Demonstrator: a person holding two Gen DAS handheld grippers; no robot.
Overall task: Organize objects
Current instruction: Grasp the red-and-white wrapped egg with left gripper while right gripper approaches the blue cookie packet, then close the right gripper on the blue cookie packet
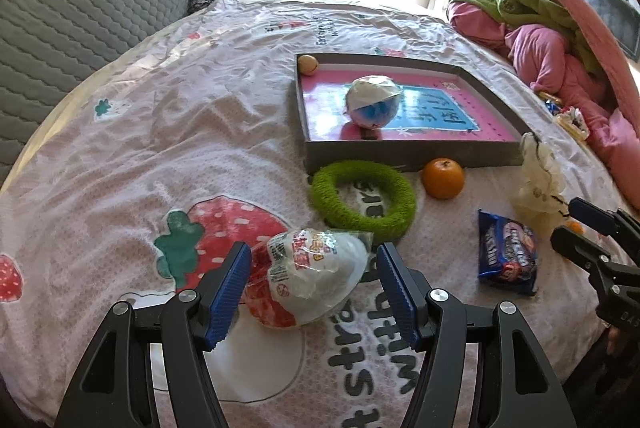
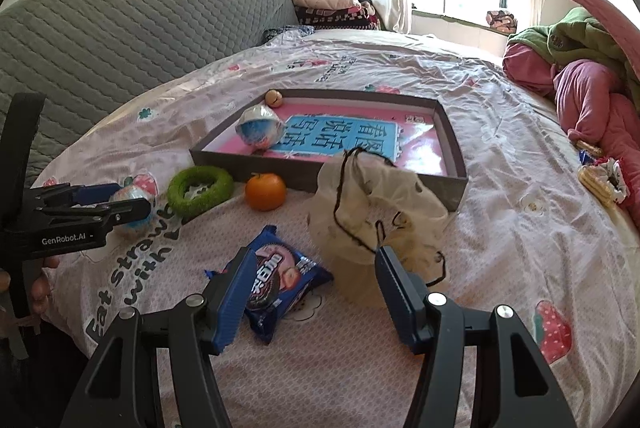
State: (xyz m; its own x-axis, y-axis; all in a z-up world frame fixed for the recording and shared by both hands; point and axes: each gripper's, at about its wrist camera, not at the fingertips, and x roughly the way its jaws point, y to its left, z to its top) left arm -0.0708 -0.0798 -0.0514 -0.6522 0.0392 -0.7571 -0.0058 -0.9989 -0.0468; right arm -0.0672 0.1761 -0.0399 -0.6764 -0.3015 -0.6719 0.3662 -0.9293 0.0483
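Note:
A grey box lid with a pink inside lies on the bed and holds a blue-white toy egg and a small brown ball. My left gripper is open around a red-white wrapped toy egg on the sheet. My right gripper is open and empty, above a blue cookie pack and beside a sheer cream drawstring pouch.
A green fuzzy ring and an orange lie in front of the box lid. Pink and green bedding is piled at the right, with snack packets beside it. A grey headboard is at the left.

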